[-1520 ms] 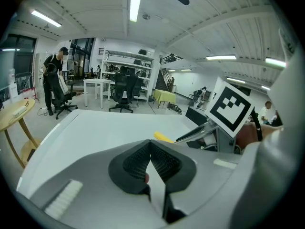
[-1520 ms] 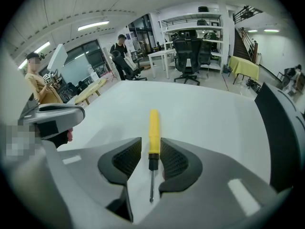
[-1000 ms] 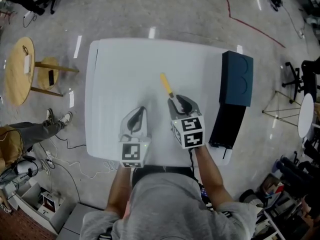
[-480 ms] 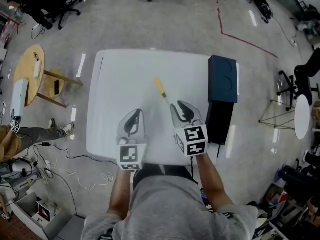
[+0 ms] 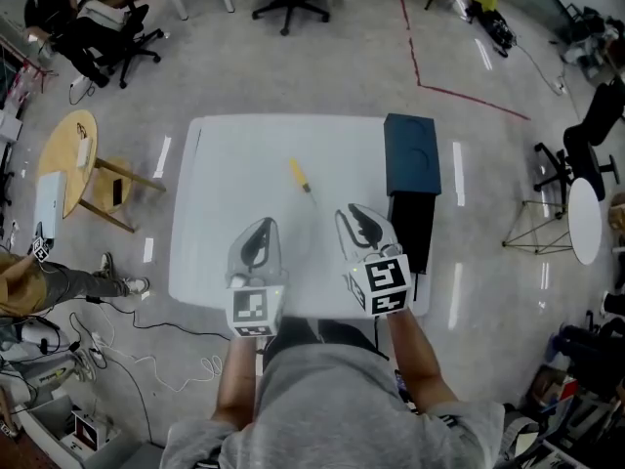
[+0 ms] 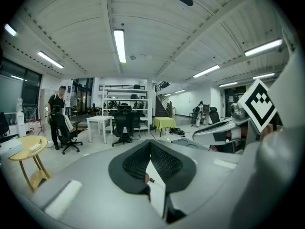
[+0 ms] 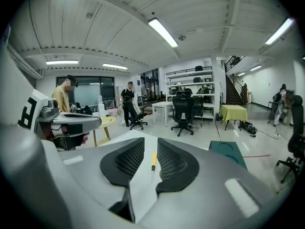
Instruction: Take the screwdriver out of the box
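Screwdriver (image 5: 299, 176), yellow handle, lies flat on the white counter (image 5: 220, 154), outside the box (image 5: 411, 154) and well to its left. The box sits at the counter's right edge, with a dark blue half farther away and a black half nearer the person. Right tongs (image 5: 357, 215) are just left of the black half. Their jaws are apart and have just been closing, with nothing gripped; the screwdriver shows through the gap, lying on the counter beyond. Left tongs (image 5: 260, 228) are farther left of the box, tips together, empty.
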Available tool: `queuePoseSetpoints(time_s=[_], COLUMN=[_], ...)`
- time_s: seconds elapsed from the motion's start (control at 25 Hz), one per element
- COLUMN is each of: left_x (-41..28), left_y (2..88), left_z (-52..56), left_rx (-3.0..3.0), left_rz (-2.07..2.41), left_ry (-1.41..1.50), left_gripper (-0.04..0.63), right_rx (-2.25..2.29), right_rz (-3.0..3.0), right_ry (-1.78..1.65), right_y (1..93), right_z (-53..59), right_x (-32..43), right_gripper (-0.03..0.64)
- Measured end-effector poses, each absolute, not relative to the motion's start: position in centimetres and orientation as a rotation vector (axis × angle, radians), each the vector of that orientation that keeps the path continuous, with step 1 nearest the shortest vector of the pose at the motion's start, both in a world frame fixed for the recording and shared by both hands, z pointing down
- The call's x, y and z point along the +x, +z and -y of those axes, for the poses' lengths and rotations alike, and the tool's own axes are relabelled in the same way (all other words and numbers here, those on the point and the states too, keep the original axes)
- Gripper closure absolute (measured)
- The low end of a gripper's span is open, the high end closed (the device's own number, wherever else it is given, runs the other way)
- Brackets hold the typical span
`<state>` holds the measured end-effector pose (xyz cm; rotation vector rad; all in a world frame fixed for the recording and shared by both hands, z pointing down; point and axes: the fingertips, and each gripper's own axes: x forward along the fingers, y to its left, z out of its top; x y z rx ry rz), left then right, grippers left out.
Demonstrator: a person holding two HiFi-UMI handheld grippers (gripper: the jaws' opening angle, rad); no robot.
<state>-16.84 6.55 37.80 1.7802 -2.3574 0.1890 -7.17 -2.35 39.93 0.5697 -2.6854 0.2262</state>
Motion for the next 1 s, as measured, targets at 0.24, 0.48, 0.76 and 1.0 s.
queuePoseSetpoints(time_s=[0.24,0.48,0.76,1.0], left_x=[-13.7,-11.1,-10.2,-9.7], left_y=[36.0,35.3,36.0,36.6], left_z=[-7.5,-9.0,-11.3,-12.4], left_rx=[1.818,1.838,1.813,1.8], left_rz=[2.367,2.372,2.371,2.369], left_ry=[0.192,0.209,0.217,0.199], left_gripper=[0.583,0.583,0.583,0.583], right_rx=[0.622,0.691,0.727,0.731], right_rz=[2.764,2.812,2.826,2.821], right_ry=[0.19,0.157,0.145,0.175], right_y=[37.5,36.1,36.5,37.6], right_z=[1.6,0.6,-1.0,-2.0], right_x=[-2.6,1.5,3.9,6.0], right_gripper=[0.553,0.592,0.612,0.614])
